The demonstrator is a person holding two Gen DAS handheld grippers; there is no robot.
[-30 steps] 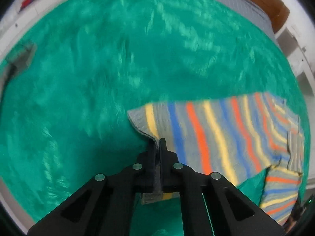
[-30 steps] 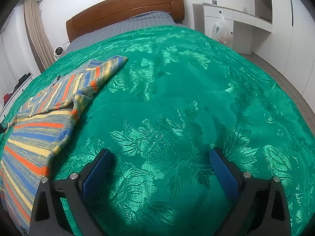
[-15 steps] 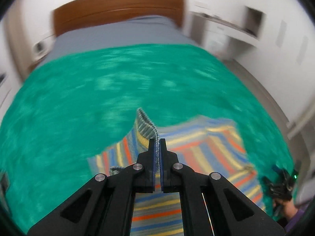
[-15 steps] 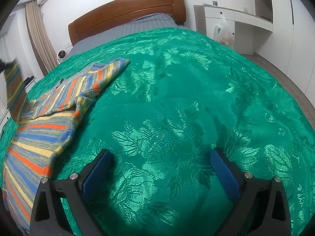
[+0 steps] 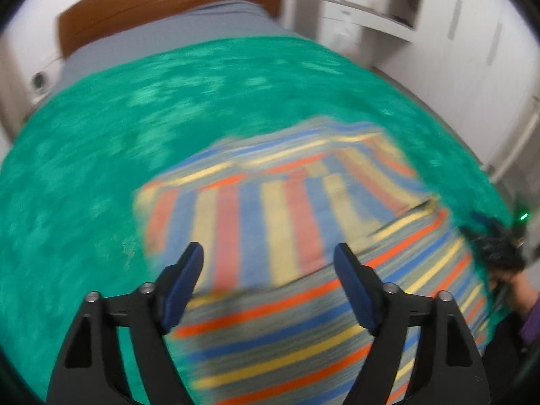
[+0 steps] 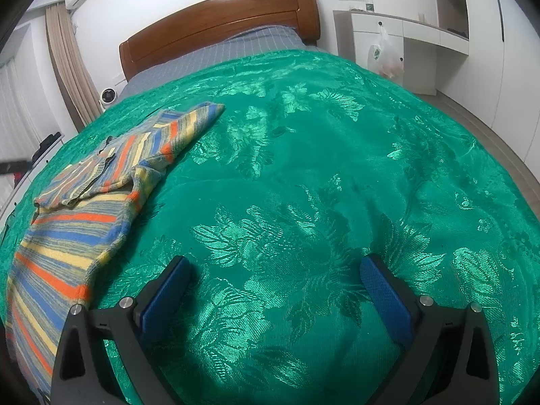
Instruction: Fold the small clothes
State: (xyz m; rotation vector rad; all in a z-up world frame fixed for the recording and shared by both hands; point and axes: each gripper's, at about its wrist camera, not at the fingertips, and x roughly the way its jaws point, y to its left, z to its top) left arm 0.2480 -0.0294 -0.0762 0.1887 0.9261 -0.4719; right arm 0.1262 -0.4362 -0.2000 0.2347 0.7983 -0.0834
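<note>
A striped knit sweater (image 5: 280, 222) is lying on a green brocade bedspread (image 6: 303, 168) covering a bed. L hand-held gripper (image 5: 268, 260) is hovering right over the sweater w/ jaws spread wide, gripping nothing; a sleeve is lying folded across the body just ahead of its blue pads (image 5: 184, 283). L view is motion-blurred. R hand-held gripper (image 6: 273, 290) is also standing wide open and empty, over bare bedspread, w/ the sweater (image 6: 84, 202) off to its left, near but not touching. Vs half a sec ago: L gripper was pinching the sleeve cuff shut and lifting it; now it has released it and the sleeve is resting on the body. A plastic bag (image 6: 384, 54) is hanging by the white cabinet; contents unclear.
</note>
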